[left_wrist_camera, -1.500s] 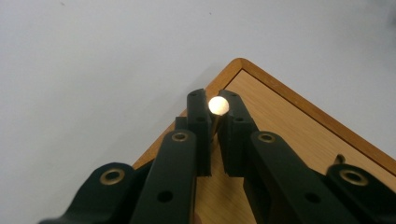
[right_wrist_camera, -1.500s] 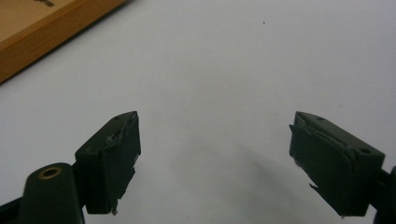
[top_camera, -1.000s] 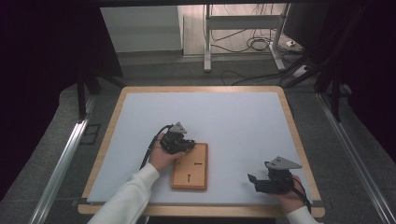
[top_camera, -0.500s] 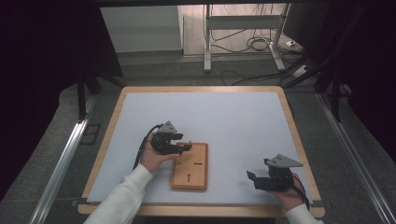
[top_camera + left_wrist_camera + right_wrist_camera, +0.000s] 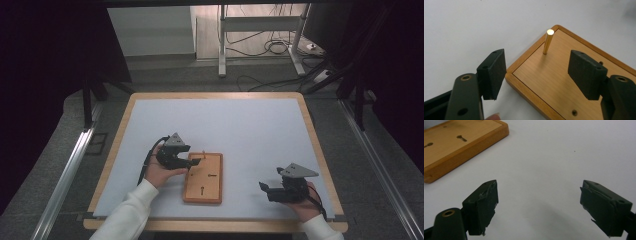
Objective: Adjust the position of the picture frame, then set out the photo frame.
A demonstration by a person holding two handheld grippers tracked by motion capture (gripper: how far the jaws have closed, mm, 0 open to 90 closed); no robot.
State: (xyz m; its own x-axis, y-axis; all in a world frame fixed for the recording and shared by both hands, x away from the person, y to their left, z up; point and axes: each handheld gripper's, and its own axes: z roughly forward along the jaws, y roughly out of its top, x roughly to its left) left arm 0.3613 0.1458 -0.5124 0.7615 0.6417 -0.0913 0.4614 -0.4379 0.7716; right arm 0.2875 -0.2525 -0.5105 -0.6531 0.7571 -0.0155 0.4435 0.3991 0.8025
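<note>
Now the little gold peg [image 5: 548, 41] stands straight up in a hole near one corner of the wooden board [image 5: 564, 82], the far left corner as seen from above [image 5: 204, 154]. It looks like the peg was made to fit that hole, and it stays up by itself with nothing touching it. The board [image 5: 202, 178] lies flat on the white table [image 5: 235, 125], close to the person's side, so both hands can reach it easily. It has more small holes and slots in it, probably for other pieces. The left gripper [image 5: 194, 162] is just beside the peg's corner of the board. Its jaws have just been opening, and now they stand wide apart with nothing between them. In the left gripper view the peg is a bit beyond the two black pads [image 5: 494, 72], so the gripper [image 5: 539, 75] has let go and holds nothing. That makes sense if the job was to put the peg in and leave it there. The right gripper [image 5: 264, 189] waits off to the right of the board, well apart from it, low over the bare table. Its jaws [image 5: 539, 207] are wide open too and hold nothing. It seems to be resting there, out of the way.
</note>
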